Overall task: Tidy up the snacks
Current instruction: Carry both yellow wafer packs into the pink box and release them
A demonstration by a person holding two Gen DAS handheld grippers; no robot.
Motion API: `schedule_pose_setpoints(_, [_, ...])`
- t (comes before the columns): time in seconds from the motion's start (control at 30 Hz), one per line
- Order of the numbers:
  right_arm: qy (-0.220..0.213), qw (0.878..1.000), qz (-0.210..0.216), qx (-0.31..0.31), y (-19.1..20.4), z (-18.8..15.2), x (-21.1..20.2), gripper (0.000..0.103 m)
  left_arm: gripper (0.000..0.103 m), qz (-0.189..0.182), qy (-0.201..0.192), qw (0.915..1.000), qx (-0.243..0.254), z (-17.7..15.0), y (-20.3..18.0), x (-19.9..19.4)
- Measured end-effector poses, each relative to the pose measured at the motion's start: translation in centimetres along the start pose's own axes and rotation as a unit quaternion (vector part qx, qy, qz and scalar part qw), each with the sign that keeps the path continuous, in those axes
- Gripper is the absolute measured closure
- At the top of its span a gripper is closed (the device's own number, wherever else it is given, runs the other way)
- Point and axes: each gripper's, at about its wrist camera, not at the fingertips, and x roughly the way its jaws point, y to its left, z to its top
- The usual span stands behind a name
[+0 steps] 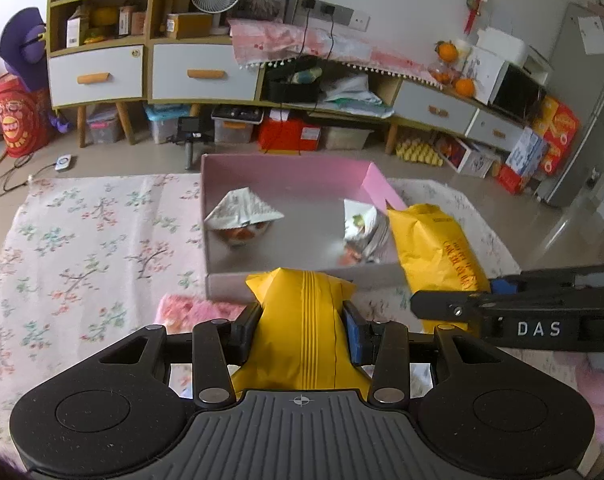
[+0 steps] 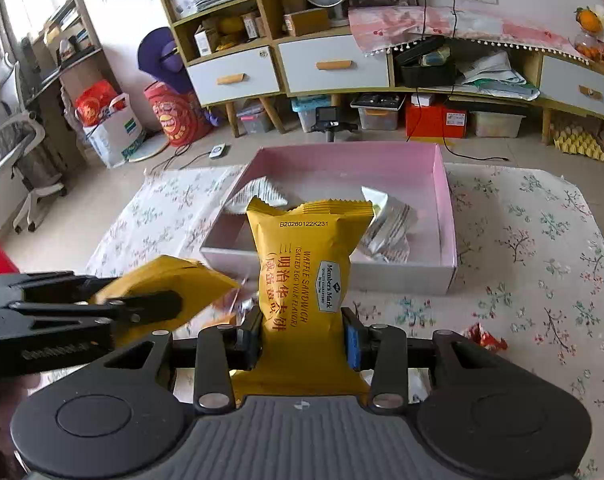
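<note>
Left gripper (image 1: 302, 330) pinches crinkly yellow packet (image 1: 302, 320) | right gripper (image 2: 303, 338) pinches glossy yellow pouch (image 2: 305, 272) | pink box (image 1: 286, 172) beyond both jaws

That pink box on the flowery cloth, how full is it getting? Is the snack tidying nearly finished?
Partway. Done: two silver-white packets already lie in the pink box. In hand: the left tool grips one yellow packet, and the right tool grips another yellow waffle sandwich packet, both just short of the box. Left: dropping those in, plus a red wrapper lying on the cloth.
</note>
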Motion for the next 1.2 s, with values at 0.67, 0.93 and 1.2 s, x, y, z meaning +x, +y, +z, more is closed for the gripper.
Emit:
schedule_pose_setpoints(0.67, [-0.017, 0.997, -0.017, 0.074, -3.8, 6.5, 3.9, 0.085, 0.064, -0.013, 0.0, 0.9998, -0.016, 4.6, 0.9, 8.1])
schedule_pose_setpoints(0.93, [-0.035, 0.996, -0.001, 0.085, -5.7, 8.8, 7.2, 0.085, 0.064, -0.017, -0.019, 0.9986, 0.047, 5.3, 0.3, 11.0])
schedule_pose_setpoints(1.2, [-0.023, 0.995, 0.014, 0.093, -6.7, 9.3, 10.6, 0.085, 0.064, -0.017, 0.005, 0.997, 0.075, 4.6, 0.5, 13.7])
